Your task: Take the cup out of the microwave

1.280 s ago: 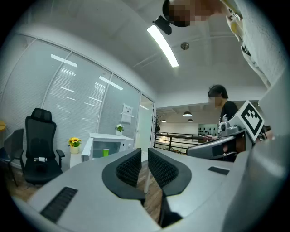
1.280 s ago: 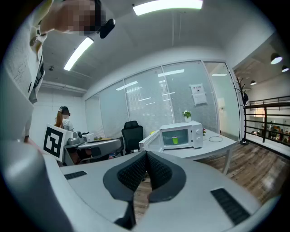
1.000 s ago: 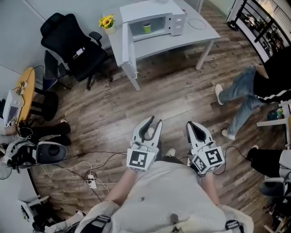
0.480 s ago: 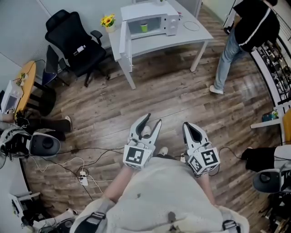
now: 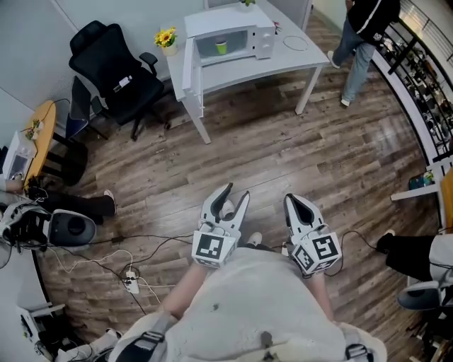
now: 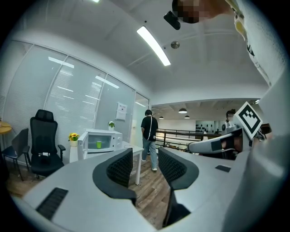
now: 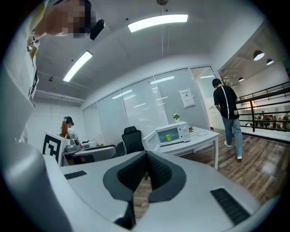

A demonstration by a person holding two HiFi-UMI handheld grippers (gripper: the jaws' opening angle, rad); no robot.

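Our white table (image 5: 313, 56) on the wood-plank floor (image 5: 283, 148)
We see a white microwave (image 5: 228, 30) on the table with its door swung open, a pot of yellow flowers (image 5: 167, 37) just left of the microwave and a thin ring (image 5: 296, 43) to its right. On the floor, a black office chair (image 5: 117, 74) stands left of the microwave and a power strip (image 5: 131, 284) lies well away from it.

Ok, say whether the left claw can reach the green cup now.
Probably not yet: the small green cup sits in the open white microwave across the wooden floor, far beyond the just-opened, empty left claw.
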